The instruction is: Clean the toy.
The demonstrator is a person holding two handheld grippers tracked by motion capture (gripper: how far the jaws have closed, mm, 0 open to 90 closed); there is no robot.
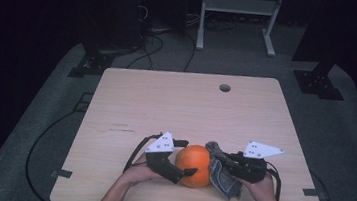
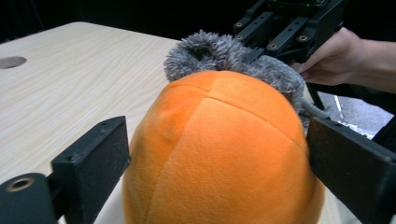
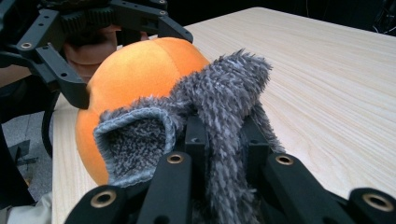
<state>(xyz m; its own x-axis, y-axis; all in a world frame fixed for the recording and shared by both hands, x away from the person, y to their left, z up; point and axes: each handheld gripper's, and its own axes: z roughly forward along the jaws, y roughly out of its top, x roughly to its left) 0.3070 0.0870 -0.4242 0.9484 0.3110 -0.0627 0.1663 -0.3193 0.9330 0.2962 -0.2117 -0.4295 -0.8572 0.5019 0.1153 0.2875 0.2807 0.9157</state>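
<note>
An orange plush ball (image 1: 194, 165) rests on the wooden table (image 1: 191, 102) near its front edge. My left gripper (image 1: 188, 157) stands open around it, one jaw on each side of the ball (image 2: 219, 154), with the pads close to its sides and not pressing in. A grey furry cloth (image 1: 221, 178) lies against the ball's right side and hangs down. My right gripper (image 1: 225, 163) is shut on this cloth (image 3: 224, 88), which bunches between the jaws, with the ball (image 3: 135, 70) just beyond. In the left gripper view the cloth (image 2: 224, 53) drapes over the ball's far top.
A round cable hole (image 1: 225, 88) sits near the table's far edge. A white metal stand (image 1: 238, 16) and dark cables are on the carpet behind the table. Bare wood stretches across the far half of the table.
</note>
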